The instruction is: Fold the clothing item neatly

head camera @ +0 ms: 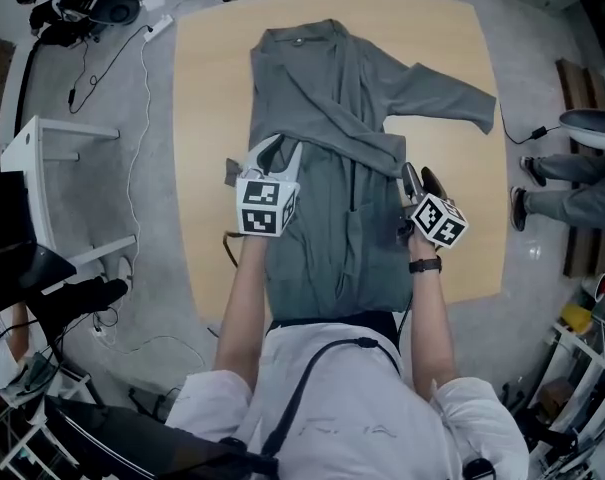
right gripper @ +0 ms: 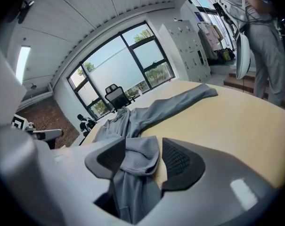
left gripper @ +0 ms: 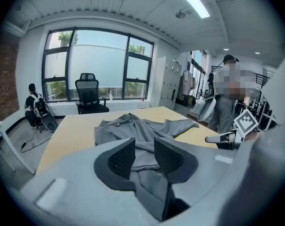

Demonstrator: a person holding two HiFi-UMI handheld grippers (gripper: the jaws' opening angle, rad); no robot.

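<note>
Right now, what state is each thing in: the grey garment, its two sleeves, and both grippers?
Grey garment: lying flat on the table, not yet folded up.
Crossed sleeve: folded over the body.
Other sleeve: stretched out sideways.
Left gripper: open, pads not pressing on cloth.
Right gripper: open, bunched fabric loose between the jaws.

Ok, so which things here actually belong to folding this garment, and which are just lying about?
Part of the job: grey garment, wooden table, left gripper, right gripper with cloth between its open jaws.
Lying about: office chair, white desk, black gear on the floor, a bystander.
</note>
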